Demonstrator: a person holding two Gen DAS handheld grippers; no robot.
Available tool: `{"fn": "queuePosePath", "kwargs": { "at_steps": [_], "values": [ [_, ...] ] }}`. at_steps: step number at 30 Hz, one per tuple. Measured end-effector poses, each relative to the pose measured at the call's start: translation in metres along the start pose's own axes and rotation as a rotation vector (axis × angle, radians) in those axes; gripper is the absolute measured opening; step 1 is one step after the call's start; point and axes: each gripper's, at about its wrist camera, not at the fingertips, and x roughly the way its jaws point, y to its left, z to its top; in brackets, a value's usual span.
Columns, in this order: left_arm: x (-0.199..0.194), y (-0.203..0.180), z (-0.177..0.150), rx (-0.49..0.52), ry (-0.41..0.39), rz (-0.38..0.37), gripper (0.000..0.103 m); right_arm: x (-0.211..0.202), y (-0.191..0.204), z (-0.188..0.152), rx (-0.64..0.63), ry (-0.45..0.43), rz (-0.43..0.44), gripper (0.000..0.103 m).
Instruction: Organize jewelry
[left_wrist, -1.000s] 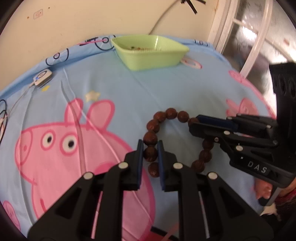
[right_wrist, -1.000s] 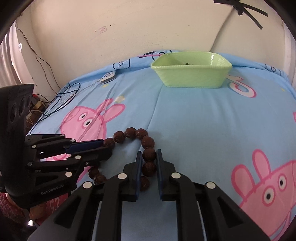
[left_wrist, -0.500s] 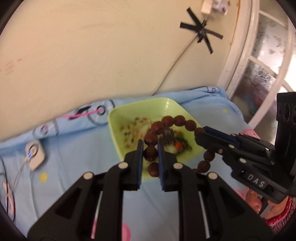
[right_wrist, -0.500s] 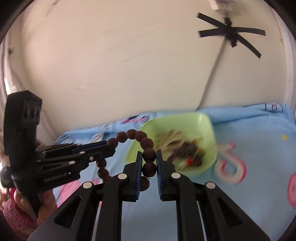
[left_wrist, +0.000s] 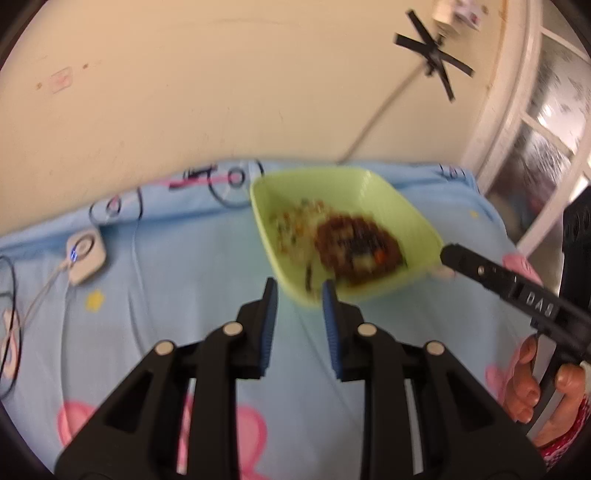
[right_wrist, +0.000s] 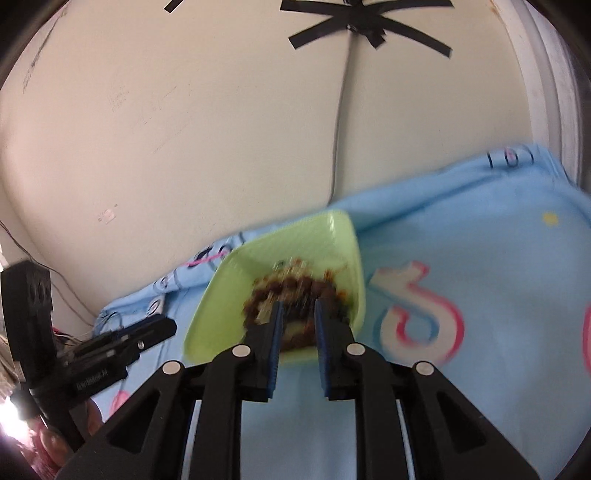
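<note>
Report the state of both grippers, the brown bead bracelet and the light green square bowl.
Left gripper: jaws opening, nothing between them.
Right gripper: shut, no bead clearly held.
Light green square bowl: upright on the blue cartoon sheet, holding jewelry.
Brown bead bracelet: lying in the bowl, blurred.

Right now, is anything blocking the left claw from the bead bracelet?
Nothing visible blocks it from above. The bead bracelet lies blurred inside the green bowl; the left claw, jaws opening with nothing between them, hangs just before the bowl's near rim.
</note>
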Motion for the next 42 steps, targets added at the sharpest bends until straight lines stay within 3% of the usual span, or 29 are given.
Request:
{"fn": "queuePosePath", "kwargs": {
  "at_steps": [2, 5, 9, 11, 13, 15, 20, 22, 24, 27, 34, 42],
  "values": [
    [-0.010, -0.005, -0.023, 0.008, 0.013, 0.016, 0.023, -0.014, 0.004, -0.017, 0.024, 0.005, 0.012, 0.000],
    [-0.021, -0.010, -0.054, 0.016, 0.042, 0.027, 0.026, -0.028, 0.010, -0.049, 0.052, 0.018, 0.024, 0.012],
    [-0.038, -0.015, -0.090, 0.021, 0.047, 0.063, 0.044, -0.044, 0.023, -0.088, 0.073, 0.043, 0.029, 0.013],
    [-0.048, -0.017, -0.103, 0.023, 0.029, 0.085, 0.046, -0.051, 0.031, -0.105, 0.073, 0.058, 0.031, 0.013],
    [-0.055, -0.016, -0.112, 0.025, 0.015, 0.098, 0.052, -0.058, 0.039, -0.119, 0.062, 0.064, 0.028, 0.013],
    [-0.063, -0.014, -0.122, 0.023, -0.017, 0.104, 0.067, -0.061, 0.048, -0.131, 0.041, 0.065, 0.019, 0.013],
    [-0.070, -0.011, -0.138, 0.015, -0.045, 0.137, 0.076, -0.066, 0.048, -0.157, 0.052, 0.069, 0.013, 0.013],
    [-0.079, -0.008, -0.139, 0.003, -0.093, 0.145, 0.084, -0.077, 0.051, -0.159, 0.023, 0.011, 0.023, 0.013],
    [-0.087, -0.008, -0.141, -0.006, -0.135, 0.138, 0.095, -0.076, 0.053, -0.160, 0.017, 0.014, 0.024, 0.013],
    [-0.099, -0.008, -0.143, -0.011, -0.184, 0.130, 0.097, -0.074, 0.051, -0.160, 0.024, 0.022, 0.027, 0.013],
    [-0.103, -0.011, -0.141, -0.002, -0.202, 0.169, 0.097, -0.078, 0.047, -0.160, 0.037, 0.008, 0.047, 0.013],
    [-0.126, -0.002, -0.148, -0.081, -0.349, 0.165, 0.097, -0.078, 0.047, -0.160, 0.040, 0.010, 0.060, 0.013]
  ]
}}
